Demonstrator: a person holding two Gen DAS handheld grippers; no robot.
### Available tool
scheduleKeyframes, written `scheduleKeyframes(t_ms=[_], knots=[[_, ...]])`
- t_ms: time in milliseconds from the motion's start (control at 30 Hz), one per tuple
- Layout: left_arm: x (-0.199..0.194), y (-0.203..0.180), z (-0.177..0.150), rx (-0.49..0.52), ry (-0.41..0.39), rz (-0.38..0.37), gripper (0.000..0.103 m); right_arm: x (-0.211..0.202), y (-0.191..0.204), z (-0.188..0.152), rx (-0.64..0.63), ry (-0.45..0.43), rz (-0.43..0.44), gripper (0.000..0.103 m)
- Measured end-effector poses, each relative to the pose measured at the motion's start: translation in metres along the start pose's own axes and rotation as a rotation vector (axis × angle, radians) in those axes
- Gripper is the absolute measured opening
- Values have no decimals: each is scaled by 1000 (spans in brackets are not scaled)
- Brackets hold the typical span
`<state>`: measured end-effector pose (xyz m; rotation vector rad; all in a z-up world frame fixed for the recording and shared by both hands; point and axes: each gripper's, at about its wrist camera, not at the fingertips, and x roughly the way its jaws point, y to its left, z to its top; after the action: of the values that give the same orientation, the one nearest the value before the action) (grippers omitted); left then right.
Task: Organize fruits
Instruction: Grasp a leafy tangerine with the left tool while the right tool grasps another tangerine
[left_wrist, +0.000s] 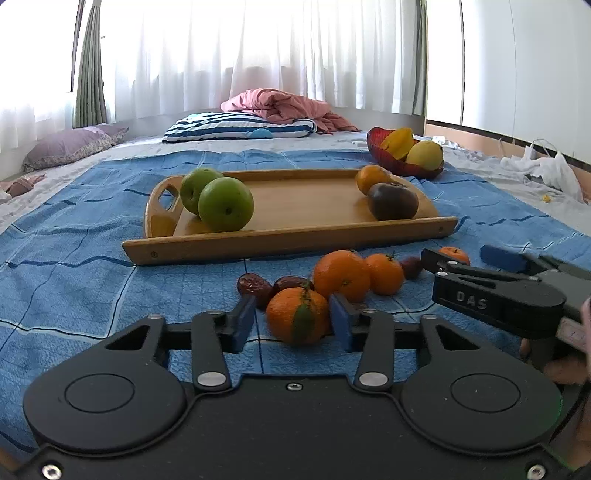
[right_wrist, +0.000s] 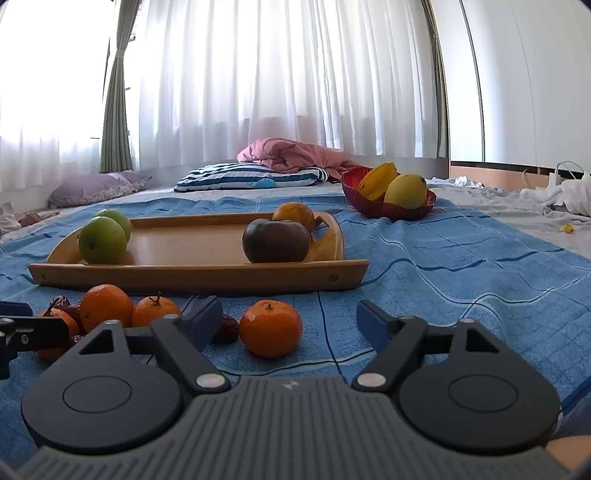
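My left gripper lies low on the blue blanket, its blue pads on either side of a leafy tangerine. The right pad touches the fruit, while a thin gap shows at the left pad. Behind it lie an orange, another tangerine and dark dates. My right gripper stands open around a lone tangerine without touching it. The wooden tray holds two green apples, an orange and a dark brown fruit.
A red bowl with yellow fruits sits behind the tray's right end. Farther back on the bed lie a striped pillow and a pink quilt. White clothes and bags lie at the right. Curtains cover the window.
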<state>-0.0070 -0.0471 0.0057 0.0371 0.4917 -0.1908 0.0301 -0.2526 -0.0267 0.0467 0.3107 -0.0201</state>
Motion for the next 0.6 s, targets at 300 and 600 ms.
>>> scheduleKeyframes(t_ms=[300, 600], knots=[[-9, -7, 0, 25, -40, 62, 33, 1, 2, -2, 5, -15, -74, 42], [-4, -9, -7, 20, -16, 66, 46, 3, -2, -3, 39, 7, -62, 44]])
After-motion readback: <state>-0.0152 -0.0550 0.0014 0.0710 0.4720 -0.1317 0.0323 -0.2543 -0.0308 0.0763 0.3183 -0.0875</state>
